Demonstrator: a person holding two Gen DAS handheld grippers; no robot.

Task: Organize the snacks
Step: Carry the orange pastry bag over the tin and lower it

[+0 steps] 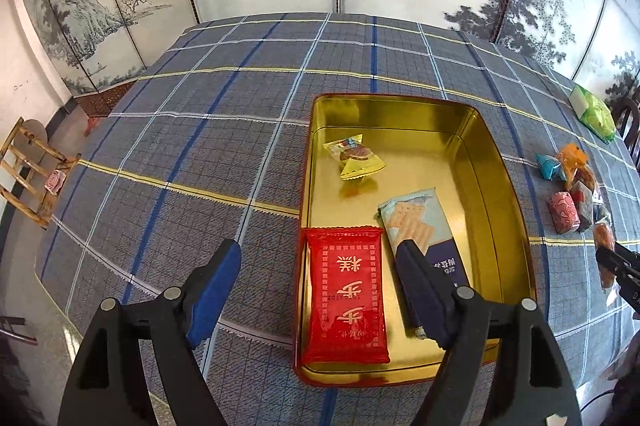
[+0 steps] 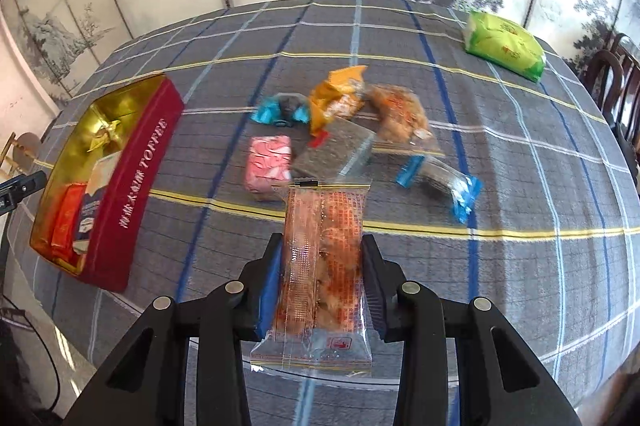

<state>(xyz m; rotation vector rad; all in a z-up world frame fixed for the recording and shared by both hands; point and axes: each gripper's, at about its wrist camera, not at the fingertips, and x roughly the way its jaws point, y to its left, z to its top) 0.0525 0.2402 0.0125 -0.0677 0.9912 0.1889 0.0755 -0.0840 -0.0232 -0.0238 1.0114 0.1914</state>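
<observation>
A gold-lined tin (image 1: pixel 508 162) with red outer walls sits on a bench covered in a grey-blue plaid cloth (image 1: pixel 200 146), and the sorting of snacks into it looks partly done. Three items already lie inside the tin: a red flat packet (image 1: pixel 344 298) against its near left corner, a pale blue cracker packet (image 1: pixel 416 218) just beside it, and a small yellow-wrapped sweet (image 1: pixel 354 156) farther back. The left gripper (image 1: pixel 320 266) hangs above the near end of the tin with its fingers spread wide and nothing between them, so it seems to have let go of its load. The right gripper (image 2: pixel 322 282) has its fingers closed on a clear orange-printed snack packet (image 2: pixel 324 246), held lengthwise above the cloth, clear of the tin and not yet carried over to it. Still loose on the bench, in a cluster well to the right of the tin, are a pink wrapped block (image 2: pixel 269 162), a blue-ended sweet (image 2: pixel 280 112), an orange packet (image 2: pixel 338 94), a grey bar in clear wrap (image 2: pixel 336 150), a clear bag of golden pieces (image 2: pixel 400 110) and another blue-ended wrapper (image 2: pixel 444 180). A green packet (image 2: pixel 506 44) lies apart near the far right edge. By this count, less than half the snacks are in the tin.
</observation>
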